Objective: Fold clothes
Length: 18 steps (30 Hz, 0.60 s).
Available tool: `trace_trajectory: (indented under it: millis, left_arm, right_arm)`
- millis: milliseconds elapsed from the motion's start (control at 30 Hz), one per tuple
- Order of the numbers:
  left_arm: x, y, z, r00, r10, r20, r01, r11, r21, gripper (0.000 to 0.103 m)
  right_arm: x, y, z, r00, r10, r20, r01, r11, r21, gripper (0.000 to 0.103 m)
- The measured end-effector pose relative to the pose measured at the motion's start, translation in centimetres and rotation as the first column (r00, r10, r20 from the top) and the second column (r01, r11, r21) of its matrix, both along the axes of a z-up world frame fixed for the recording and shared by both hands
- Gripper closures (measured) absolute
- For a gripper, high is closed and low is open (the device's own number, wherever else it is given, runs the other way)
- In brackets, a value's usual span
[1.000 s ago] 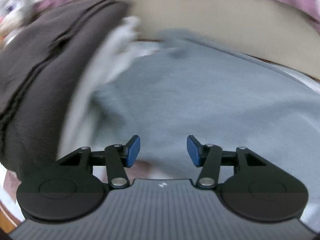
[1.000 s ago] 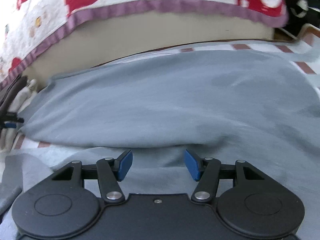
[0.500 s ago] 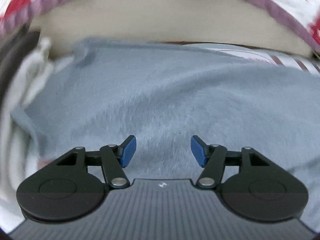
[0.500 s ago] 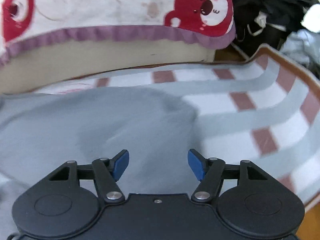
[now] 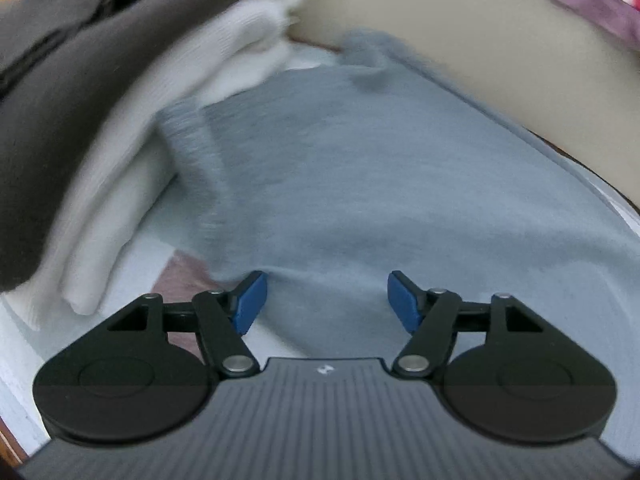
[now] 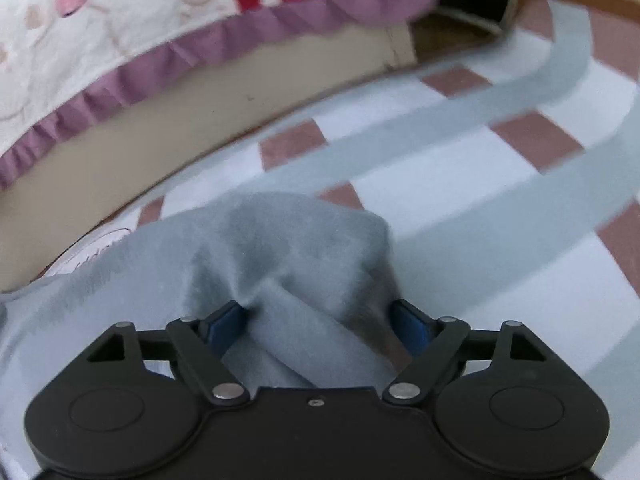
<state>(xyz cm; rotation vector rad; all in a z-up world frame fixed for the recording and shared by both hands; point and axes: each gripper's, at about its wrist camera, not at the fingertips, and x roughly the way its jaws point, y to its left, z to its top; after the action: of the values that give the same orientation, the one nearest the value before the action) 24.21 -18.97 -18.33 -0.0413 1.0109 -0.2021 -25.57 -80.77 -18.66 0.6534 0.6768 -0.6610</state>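
A grey-blue garment (image 5: 380,184) lies spread on a striped sheet. My left gripper (image 5: 324,300) is open just above its near left edge, with fabric under both blue pads. In the right wrist view the garment's right end (image 6: 288,248) bunches up between the jaws of my right gripper (image 6: 320,320). Those jaws stand wide apart and are open, with cloth lying between the blue pads.
A stack of folded clothes, white (image 5: 168,128) under dark brown (image 5: 68,72), sits at the left of the garment. A beige mattress side (image 6: 192,120) with a purple-frilled quilt (image 6: 120,40) runs along the back. The striped sheet (image 6: 500,184) extends to the right.
The left gripper swung back left toward the folded stack and the garment's left edge. The right gripper moved forward onto the garment's right end, which now bunches between its jaws.
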Motion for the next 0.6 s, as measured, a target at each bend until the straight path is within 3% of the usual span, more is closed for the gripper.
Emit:
trace_trajectory:
  millis: [33, 100, 200, 300, 333, 400, 500, 600]
  left_arm:
    - [0.4, 0.4, -0.2, 1.0, 0.014, -0.001, -0.014, 1.0, 0.002, 0.037]
    - [0.8, 0.8, -0.1, 1.0, 0.018, 0.001, -0.018, 1.0, -0.002, 0.037]
    - [0.1, 0.7, 0.5, 0.999, -0.041, 0.03, 0.041, 0.999, 0.007, 0.039]
    - [-0.6, 0.2, 0.6, 0.994, -0.098, 0.041, 0.096, 0.995, 0.039, 0.039]
    - [-0.6, 0.0, 0.4, 0.994, -0.107, 0.032, 0.106, 0.994, 0.035, 0.038]
    - [-0.5, -0.1, -0.1, 0.995, -0.097, 0.009, 0.097, 0.995, 0.018, 0.037]
    - [-0.7, -0.3, -0.5, 0.996, -0.085, -0.017, 0.086, 0.996, 0.011, 0.037]
    - [-1.2, -0.9, -0.2, 0.993, -0.121, -0.01, 0.121, 0.992, 0.043, 0.037]
  right_arm:
    - [0.7, 0.3, 0.2, 1.0, 0.011, -0.028, -0.012, 0.999, -0.034, 0.081]
    - [1.7, 1.8, 1.6, 0.995, -0.014, -0.095, -0.002, 0.985, -0.172, 0.082]
    - [2.3, 5.7, 5.7, 0.984, -0.073, -0.161, -0.002, 0.908, -0.418, 0.084]
    - [2.2, 6.5, 8.0, 0.968, -0.127, -0.215, -0.009, 0.841, -0.541, 0.084]
    - [2.1, 6.1, 8.1, 0.962, -0.148, -0.228, 0.0, 0.838, -0.545, 0.083]
    - [2.1, 4.1, 7.3, 0.949, -0.194, -0.248, 0.05, 0.872, -0.488, 0.082]
    - [3.1, 2.2, 4.7, 0.909, -0.206, -0.362, 0.032, 0.901, -0.432, 0.075]
    - [2.9, 1.8, 3.4, 0.914, -0.201, -0.352, 0.065, 0.93, -0.362, 0.064]
